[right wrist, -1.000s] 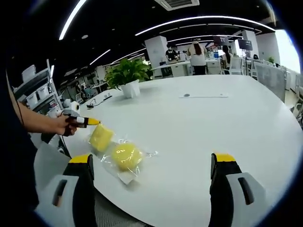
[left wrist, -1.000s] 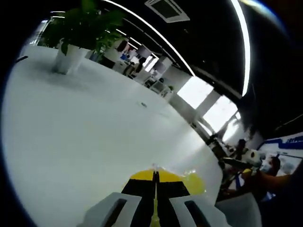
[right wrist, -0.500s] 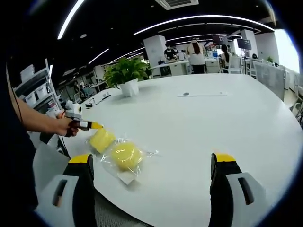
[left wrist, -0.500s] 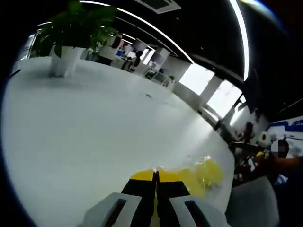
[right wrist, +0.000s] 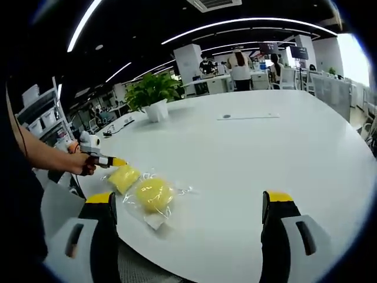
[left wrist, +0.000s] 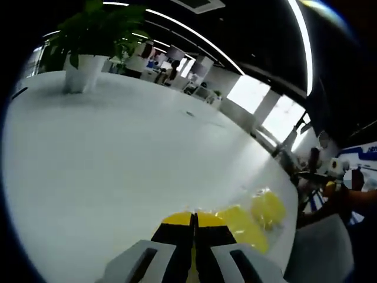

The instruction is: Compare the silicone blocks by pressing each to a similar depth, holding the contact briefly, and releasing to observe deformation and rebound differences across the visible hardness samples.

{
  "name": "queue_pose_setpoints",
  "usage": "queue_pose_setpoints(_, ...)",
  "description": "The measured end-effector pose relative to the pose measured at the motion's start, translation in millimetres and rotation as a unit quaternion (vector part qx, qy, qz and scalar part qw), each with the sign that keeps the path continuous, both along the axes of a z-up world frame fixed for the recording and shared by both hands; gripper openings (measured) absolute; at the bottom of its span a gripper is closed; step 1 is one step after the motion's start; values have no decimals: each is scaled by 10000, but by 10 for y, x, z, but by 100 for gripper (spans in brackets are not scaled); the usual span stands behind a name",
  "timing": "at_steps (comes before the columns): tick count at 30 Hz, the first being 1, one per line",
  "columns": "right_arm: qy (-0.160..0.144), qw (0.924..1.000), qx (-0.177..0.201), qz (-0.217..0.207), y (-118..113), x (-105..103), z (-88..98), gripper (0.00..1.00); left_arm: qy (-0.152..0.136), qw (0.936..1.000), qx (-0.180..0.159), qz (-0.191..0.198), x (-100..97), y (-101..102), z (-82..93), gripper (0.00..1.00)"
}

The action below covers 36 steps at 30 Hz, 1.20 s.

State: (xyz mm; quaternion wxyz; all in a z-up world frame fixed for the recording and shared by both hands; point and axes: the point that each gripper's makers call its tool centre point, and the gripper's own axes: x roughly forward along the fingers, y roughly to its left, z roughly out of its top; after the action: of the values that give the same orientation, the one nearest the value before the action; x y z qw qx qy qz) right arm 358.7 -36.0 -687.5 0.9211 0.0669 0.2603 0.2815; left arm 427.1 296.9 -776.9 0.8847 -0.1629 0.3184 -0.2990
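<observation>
left gripper (left wrist: 192,219) was drawn back off the bagged yellow silicone blocks (right wrist: 144,190) since 1 s ago, jaws pressed together, nothing held | blocks were left on white table (right wrist: 283,147) near its near-left edge, just right of that tip | right gripper (right wrist: 188,203) was held wide open, empty, blocks just beyond its left jaw

The left gripper (left wrist: 192,221), jaws closed together, points over a white table (left wrist: 106,153). Two yellow blocks (left wrist: 254,217) lie near right; a potted plant (left wrist: 88,44) stands far left.
</observation>
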Motion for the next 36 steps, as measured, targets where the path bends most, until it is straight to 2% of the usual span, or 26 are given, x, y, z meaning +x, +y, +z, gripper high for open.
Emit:
queue_pose_setpoints(9,14,10000,-63,56,15,-1,-19,96,80,10000,-18,50,18,19,-31,0)
queue_pose_setpoints(28,137,9999,10,50,39,-25,-49,96,34,9998,87,157,33,45,-71,0)
queue_pose_setpoints(36,158,9999,50,22,36,-43,-54,96,-16,9994,135,304,50,96,-95,4)
